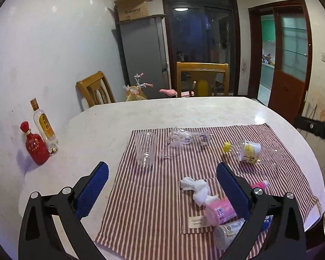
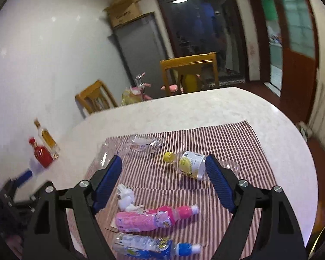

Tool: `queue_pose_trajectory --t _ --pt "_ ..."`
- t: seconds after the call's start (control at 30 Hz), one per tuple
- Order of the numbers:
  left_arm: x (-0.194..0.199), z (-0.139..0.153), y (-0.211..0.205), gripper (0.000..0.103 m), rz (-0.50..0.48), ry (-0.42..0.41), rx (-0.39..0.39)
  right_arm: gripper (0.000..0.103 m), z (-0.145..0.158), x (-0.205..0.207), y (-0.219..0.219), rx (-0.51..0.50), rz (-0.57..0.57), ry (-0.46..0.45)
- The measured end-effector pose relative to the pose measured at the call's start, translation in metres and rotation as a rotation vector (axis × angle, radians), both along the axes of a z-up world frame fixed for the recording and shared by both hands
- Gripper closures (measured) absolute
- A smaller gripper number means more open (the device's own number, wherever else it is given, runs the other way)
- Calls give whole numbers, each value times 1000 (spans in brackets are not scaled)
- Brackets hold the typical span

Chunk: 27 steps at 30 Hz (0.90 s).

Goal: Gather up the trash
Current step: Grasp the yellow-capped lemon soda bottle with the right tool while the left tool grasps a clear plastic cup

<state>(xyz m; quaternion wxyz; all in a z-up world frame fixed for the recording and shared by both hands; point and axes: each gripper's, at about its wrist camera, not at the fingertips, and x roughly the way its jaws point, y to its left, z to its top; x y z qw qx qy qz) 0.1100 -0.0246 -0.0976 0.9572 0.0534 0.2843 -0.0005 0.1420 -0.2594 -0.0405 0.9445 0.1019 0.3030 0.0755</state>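
Hovering with both grippers spread wide and empty, you should pick one piece and centre it before closing. Your right gripper [image 2: 163, 171] has the yellow-capped bottle [image 2: 188, 164] lying at about one o'clock, on the striped cloth [image 2: 238, 143]. Your left gripper [image 1: 162, 178] has the crumpled tissue [image 1: 198, 189] at four o'clock.
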Motion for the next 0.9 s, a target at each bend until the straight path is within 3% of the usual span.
queue_pose_trajectory --t 0.1,0.23,0.33,0.7,0.8,0.9 --pt "16 -2 7 6 18 13 -11 19 -5 22 16 -126 105 12" --pt "41 -8 16 6 43 32 -16 19 -28 60 44 -472 284 67" --pt "61 -14 22 6 62 52 -22 19 -49 89 48 -616 365 127" --pt "115 -41 32 6 114 121 -31 20 -149 168 36 -755 497 467" --pt "121 -48 35 6 128 131 -41 28 -166 176 29 -709 504 550" --pt "123 -55 44 6 159 145 -49 34 -177 175 24 -726 472 557"
